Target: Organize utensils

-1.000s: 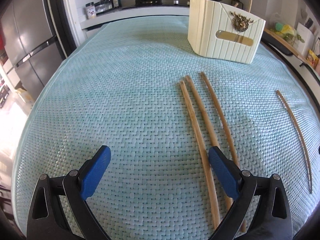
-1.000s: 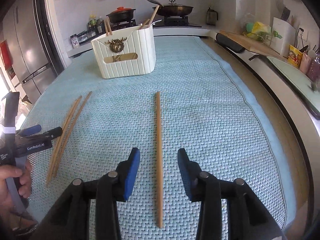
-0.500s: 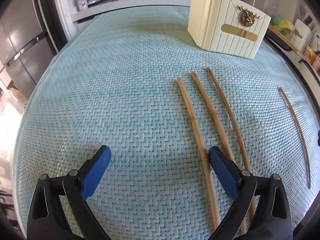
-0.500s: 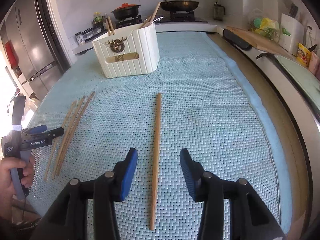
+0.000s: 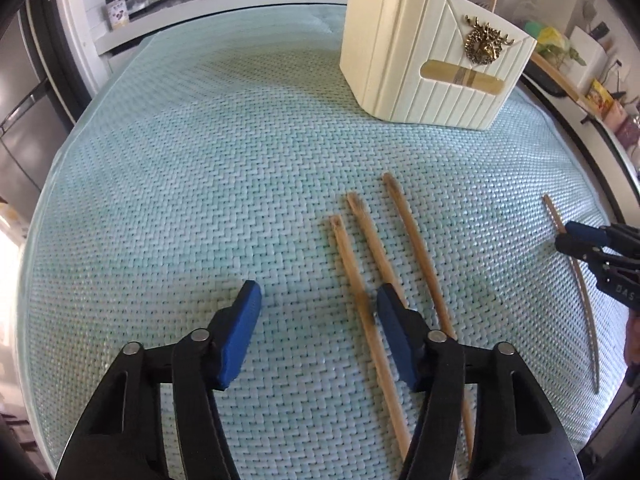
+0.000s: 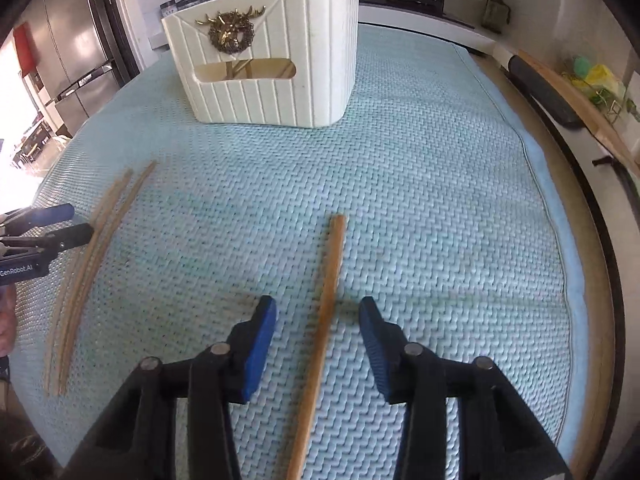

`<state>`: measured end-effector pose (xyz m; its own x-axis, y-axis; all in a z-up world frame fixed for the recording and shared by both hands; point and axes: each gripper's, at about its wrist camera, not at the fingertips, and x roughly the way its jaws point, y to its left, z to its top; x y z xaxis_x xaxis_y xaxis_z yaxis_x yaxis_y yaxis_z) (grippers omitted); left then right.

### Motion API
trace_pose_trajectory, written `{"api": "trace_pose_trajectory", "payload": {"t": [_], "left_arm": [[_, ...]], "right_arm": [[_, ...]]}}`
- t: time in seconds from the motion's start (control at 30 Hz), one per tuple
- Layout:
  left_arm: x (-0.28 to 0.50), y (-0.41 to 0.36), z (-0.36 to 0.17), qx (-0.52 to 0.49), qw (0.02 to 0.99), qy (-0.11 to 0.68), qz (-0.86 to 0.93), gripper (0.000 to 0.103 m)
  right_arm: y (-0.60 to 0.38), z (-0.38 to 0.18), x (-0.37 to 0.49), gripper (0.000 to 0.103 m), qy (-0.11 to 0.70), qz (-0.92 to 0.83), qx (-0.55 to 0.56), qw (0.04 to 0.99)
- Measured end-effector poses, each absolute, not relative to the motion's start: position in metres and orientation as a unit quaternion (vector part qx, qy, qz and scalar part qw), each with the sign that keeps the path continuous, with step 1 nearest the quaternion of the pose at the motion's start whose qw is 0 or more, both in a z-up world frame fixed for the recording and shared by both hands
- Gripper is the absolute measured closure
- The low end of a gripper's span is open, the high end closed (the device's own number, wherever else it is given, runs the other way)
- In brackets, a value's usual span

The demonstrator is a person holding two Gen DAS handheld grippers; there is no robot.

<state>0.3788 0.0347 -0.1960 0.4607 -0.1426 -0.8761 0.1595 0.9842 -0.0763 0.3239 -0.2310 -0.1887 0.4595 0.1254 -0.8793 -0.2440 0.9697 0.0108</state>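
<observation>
1. Both grippers came lower and nearer the mat [image 5: 168,184] within one second.
2. My right gripper [image 6: 318,338], released, now straddles the single chopstick [image 6: 329,280].
3. My left gripper [image 5: 318,320], released, has one finger [image 5: 394,332] over the three chopsticks [image 5: 412,240]; nothing grasped, holder [image 6: 272,76] far ahead.

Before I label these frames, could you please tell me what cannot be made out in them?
- Near ends of the three chopsticks: left wrist view, hidden under the left gripper.
- Lone chopstick: right wrist view, near end cut off by the bottom edge.
- Contents of the utensil holder: both views, walls hide all but a few sticks.
- Stove items behind: cut off by the top edge.
</observation>
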Motion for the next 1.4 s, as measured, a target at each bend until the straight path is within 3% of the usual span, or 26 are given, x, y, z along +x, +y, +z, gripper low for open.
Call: {"api": "trace_pose_trajectory", "payload": {"t": [0.07,0.1,0.17,0.27,0.47,0.77,1.0,1.4], "left_arm": [[0.384,0.032,-0.194,0.009,0.85,0.518,-0.095,0.066],[0.384,0.029,-0.194,0.009,0.849,0.519,-0.099,0.071],[0.385,0.021,-0.194,0.018,0.849,0.518,-0.106,0.092],[0.382,0.011,-0.195,0.029,0.854,0.509,-0.105,0.097],[0.374,0.007,-0.185,0.012,0.868,0.484,-0.109,0.098],[0.327,0.03,-0.095,-0.028,0.915,0.382,-0.128,0.099],[0.302,0.042,-0.045,-0.049,0.936,0.318,-0.143,0.099],[0.279,0.044,-0.007,-0.082,0.951,0.256,-0.152,0.099]], "right_arm": [[-0.227,-0.189,0.334,0.085,0.514,0.111,-0.057,0.849],[-0.225,-0.189,0.338,0.087,0.514,0.112,-0.058,0.848],[-0.221,-0.188,0.344,0.093,0.512,0.113,-0.061,0.849],[-0.22,-0.188,0.352,0.095,0.512,0.114,-0.051,0.85],[-0.233,-0.174,0.35,0.096,0.487,0.128,0.0,0.864],[-0.25,-0.082,0.299,0.096,0.381,0.165,0.053,0.908],[-0.253,-0.023,0.249,0.096,0.305,0.186,0.046,0.933],[-0.235,0.018,0.223,0.096,0.227,0.189,0.019,0.955]]}}
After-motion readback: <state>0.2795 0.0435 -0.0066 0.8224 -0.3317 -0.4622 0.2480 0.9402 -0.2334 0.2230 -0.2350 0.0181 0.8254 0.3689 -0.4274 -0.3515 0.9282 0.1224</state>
